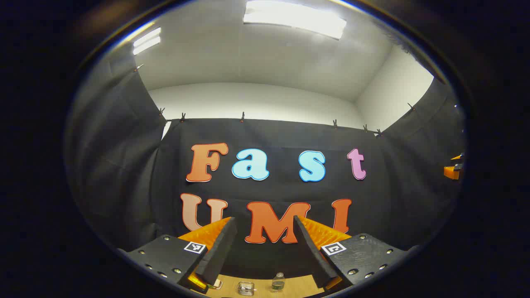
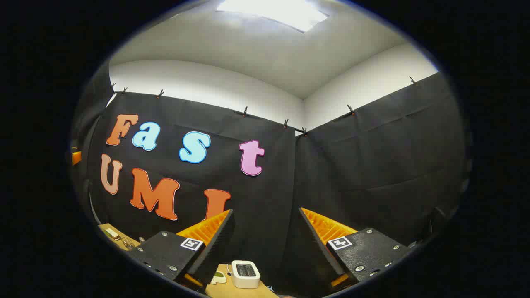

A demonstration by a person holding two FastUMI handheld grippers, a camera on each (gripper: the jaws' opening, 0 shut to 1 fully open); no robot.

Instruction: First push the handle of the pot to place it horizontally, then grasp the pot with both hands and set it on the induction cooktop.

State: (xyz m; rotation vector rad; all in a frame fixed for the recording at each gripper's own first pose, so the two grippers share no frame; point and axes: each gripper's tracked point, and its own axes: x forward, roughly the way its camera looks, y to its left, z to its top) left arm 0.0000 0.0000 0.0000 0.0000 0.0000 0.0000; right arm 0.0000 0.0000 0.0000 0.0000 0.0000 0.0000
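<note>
Wooden table (image 1: 265, 285) low in frame; L tool (image 1: 265, 231) and R tool (image 2: 265, 225) wide open, apparently holding nothing.

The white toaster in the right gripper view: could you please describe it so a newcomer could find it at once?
Start at the wooden table below the black cloth wall. Between the open right gripper fingers, near the table's back edge, sits the white toaster. It is a boxy white block with dark slots on top, bulkier than the small flat item beside it.
</note>
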